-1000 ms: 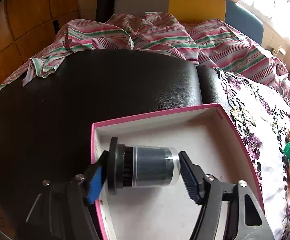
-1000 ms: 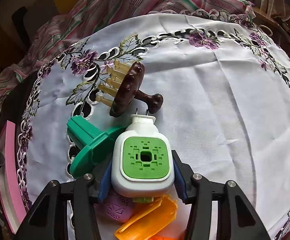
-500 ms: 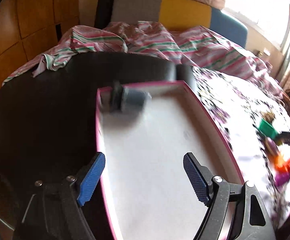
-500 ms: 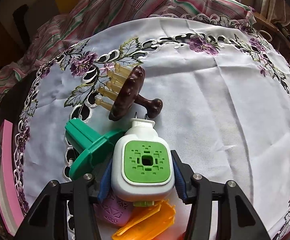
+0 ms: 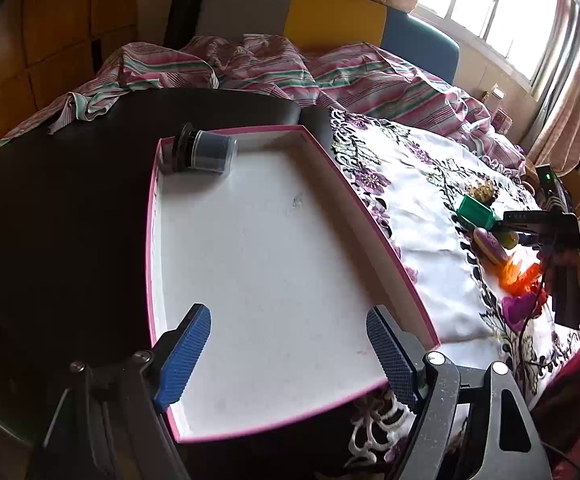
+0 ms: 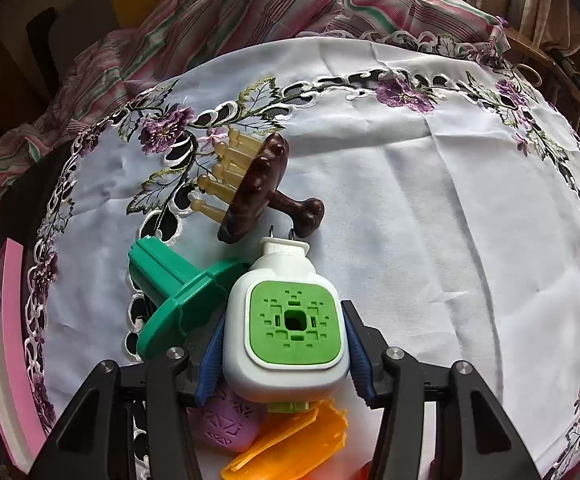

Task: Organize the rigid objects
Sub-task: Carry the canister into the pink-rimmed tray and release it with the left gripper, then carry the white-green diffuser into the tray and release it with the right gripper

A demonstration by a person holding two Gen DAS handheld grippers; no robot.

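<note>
A pink-rimmed white box [image 5: 370, 224] lies on the dark table. A black-capped clear cylinder [image 5: 203, 154] lies in its far left corner. My left gripper [image 5: 290, 354] is open and empty over the box's near end. My right gripper [image 6: 283, 354] is shut on a white plug-in device with a green face [image 6: 290, 320], held just above the floral cloth. A brown scalp massager [image 6: 257, 188], a green flanged piece [image 6: 173, 284], a purple piece [image 6: 225, 424] and an orange clip [image 6: 294, 448] lie around it.
The white floral tablecloth [image 6: 450, 200] covers the right part of the table. A striped blanket [image 5: 290, 76] is bunched behind. The box's pink edge [image 6: 5, 340] shows at the left of the right wrist view. The pile of small items [image 5: 490, 236] sits right of the box.
My left gripper opened, let go of the cylinder in the box's far corner and drew back toward the near end. My right gripper rose slightly, still holding the white device.
</note>
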